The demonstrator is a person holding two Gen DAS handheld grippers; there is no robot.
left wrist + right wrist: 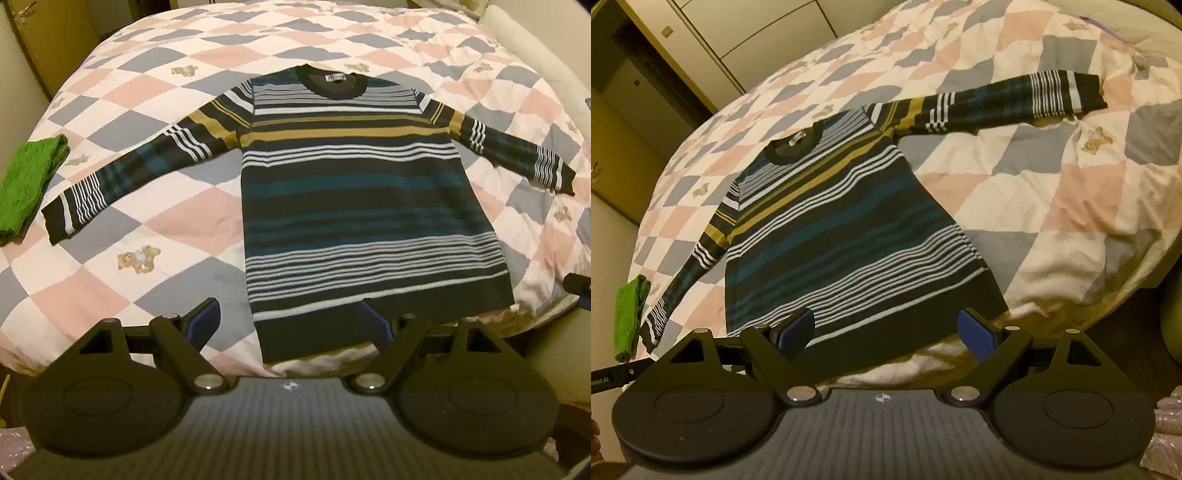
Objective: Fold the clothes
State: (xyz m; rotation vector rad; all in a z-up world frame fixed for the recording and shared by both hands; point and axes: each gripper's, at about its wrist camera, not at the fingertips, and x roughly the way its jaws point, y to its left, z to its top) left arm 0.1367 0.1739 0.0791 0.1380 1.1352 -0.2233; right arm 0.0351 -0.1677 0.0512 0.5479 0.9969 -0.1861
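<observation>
Striped sweater [354,192] flat, sleeves spread; left tongs [291,325], right tongs [886,332] released.

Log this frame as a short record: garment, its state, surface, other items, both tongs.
garment: striped sweater
state: spread flat, unfolded, sleeves out, collar far
surface: checked quilt
other: green cloth, at quilt's left edge, apart from sweater
left tongs: open, empty, near hem
right tongs: open, empty, near hem
</observation>
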